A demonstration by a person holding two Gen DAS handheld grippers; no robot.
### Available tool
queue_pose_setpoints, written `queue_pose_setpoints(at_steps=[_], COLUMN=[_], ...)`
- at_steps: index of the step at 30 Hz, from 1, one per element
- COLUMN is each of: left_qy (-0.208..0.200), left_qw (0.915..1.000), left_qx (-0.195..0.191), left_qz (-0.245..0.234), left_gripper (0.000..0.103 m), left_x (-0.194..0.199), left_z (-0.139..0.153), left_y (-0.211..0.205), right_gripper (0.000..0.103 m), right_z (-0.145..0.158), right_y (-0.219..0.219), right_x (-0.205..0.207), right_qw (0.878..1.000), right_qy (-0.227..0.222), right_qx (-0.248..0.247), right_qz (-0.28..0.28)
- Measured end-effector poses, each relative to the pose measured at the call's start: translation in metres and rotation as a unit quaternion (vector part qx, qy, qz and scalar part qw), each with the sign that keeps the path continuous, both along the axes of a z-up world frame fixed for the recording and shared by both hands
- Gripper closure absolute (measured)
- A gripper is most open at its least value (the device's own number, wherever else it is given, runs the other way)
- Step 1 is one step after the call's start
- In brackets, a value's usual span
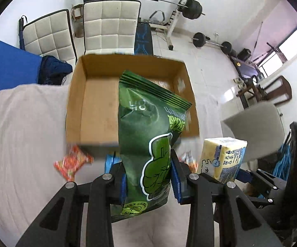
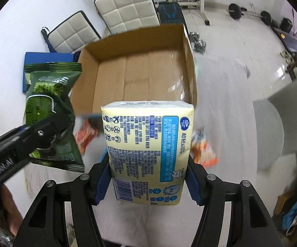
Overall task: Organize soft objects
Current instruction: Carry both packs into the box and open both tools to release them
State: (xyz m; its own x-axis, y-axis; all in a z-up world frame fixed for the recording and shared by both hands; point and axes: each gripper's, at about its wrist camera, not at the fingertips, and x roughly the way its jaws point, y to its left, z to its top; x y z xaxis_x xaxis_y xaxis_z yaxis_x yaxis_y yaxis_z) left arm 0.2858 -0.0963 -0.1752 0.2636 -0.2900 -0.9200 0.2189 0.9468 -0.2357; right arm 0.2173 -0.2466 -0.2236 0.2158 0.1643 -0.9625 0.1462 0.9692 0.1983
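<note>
My left gripper (image 1: 148,175) is shut on a green snack bag (image 1: 148,127) and holds it up in front of an open cardboard box (image 1: 99,103). The bag also shows in the right wrist view (image 2: 49,111), left of the box (image 2: 144,65). My right gripper (image 2: 148,177) is shut on a yellow tissue pack (image 2: 148,150), held above the table before the box. The pack also shows at the right in the left wrist view (image 1: 222,156). The box looks empty.
Small orange-red snack packets (image 1: 72,162) (image 2: 204,150) lie on the cloth-covered table (image 1: 25,144) near the box's front. White padded chairs (image 1: 111,26) stand behind the table. Weight-lifting gear (image 1: 189,6) stands at the back. A grey chair (image 1: 257,131) is on the right.
</note>
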Motion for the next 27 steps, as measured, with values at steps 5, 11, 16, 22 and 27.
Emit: queue_pose_setpoints(at_steps=[5, 11, 16, 22, 27], left_qy=[0.03, 0.067, 0.122, 0.162, 0.178], left_qw=[0.9993, 0.9973, 0.9907, 0.9843, 0.9813], left_qx=[-0.016, -0.022, -0.053, -0.061, -0.068], left_qz=[0.016, 0.02, 0.028, 0.032, 0.024], left_gripper=[0.072, 0.072, 0.072, 0.072, 0.072], left_x=[0.075, 0.149, 0.195, 0.221, 0.237], left_z=[-0.019, -0.056, -0.101, -0.146, -0.172], left_y=[-0.009, -0.024, -0.028, -0.031, -0.034], right_gripper=[0.038, 0.038, 0.038, 0.038, 0.038], right_z=[-0.019, -0.062, -0.1, -0.14, -0.164], right_y=[-0.013, -0.028, -0.023, -0.014, -0.007], right_x=[0.073, 0.153, 0.199, 0.237, 0.252], right_qw=[1.0, 0.999, 0.998, 0.994, 0.992], right_qy=[0.006, 0.035, 0.058, 0.083, 0.099], right_qx=[-0.011, -0.012, -0.023, -0.045, -0.054], right_qz=[0.006, 0.003, 0.017, 0.046, 0.06])
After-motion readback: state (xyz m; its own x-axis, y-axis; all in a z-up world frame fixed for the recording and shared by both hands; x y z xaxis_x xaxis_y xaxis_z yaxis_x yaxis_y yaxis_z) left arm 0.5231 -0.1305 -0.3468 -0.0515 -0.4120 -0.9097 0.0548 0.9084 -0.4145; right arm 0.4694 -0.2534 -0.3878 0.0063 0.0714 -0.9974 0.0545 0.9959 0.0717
